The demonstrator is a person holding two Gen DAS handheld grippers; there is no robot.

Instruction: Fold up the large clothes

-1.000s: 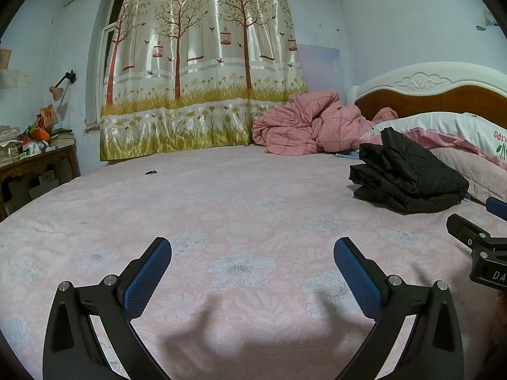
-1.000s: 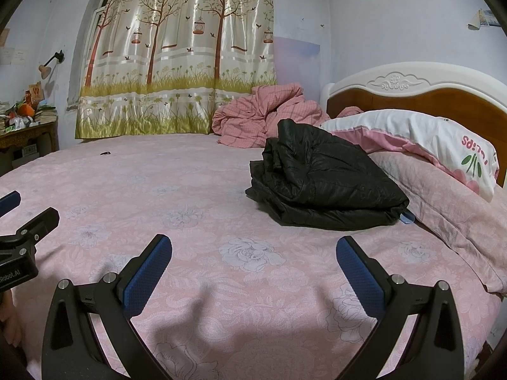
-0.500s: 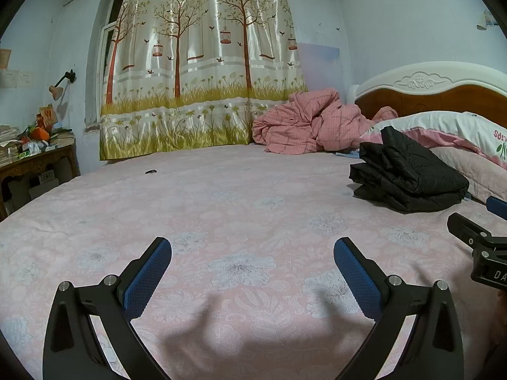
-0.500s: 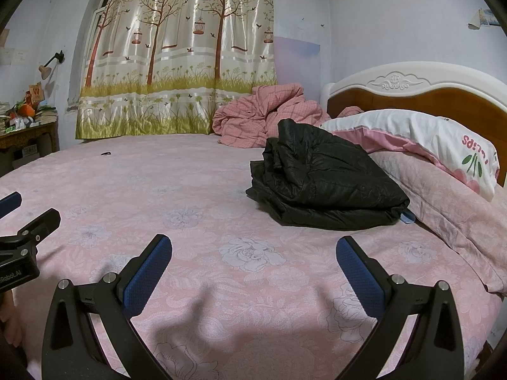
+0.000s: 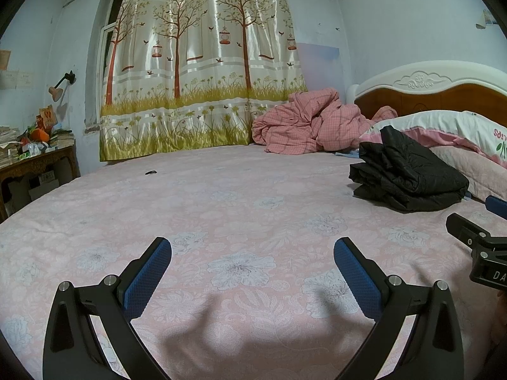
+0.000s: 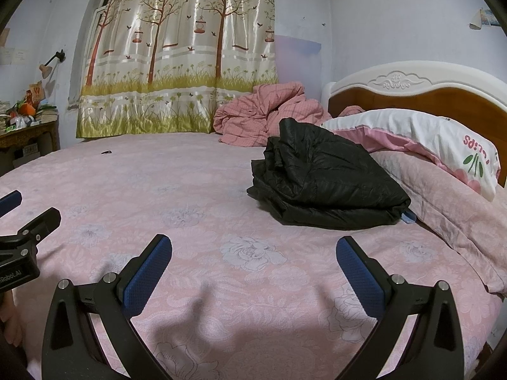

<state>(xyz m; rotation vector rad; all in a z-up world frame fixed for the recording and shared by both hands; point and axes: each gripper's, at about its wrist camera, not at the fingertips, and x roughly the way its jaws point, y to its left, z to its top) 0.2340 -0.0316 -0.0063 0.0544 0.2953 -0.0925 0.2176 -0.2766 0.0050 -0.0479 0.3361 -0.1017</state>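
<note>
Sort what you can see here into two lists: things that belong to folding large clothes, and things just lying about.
Belongs to the job:
black jacket, lying in a folded heap on the bed
left gripper, open and empty
right gripper, open and empty

Just lying about:
pink checked quilt, bunched up
pillow
small dark item on the bed sheet
cluttered side table

Both views low over the pink floral bedspread [image 5: 253, 209], facing the tree-printed curtain [image 5: 202, 63]. Right wrist view nearer the folded black padded jacket [image 6: 323, 183], left wrist view well apart from it [image 5: 408, 177]. Shared: bedspread, curtain, jacket, white-and-wood headboard [image 6: 412, 88].
</note>
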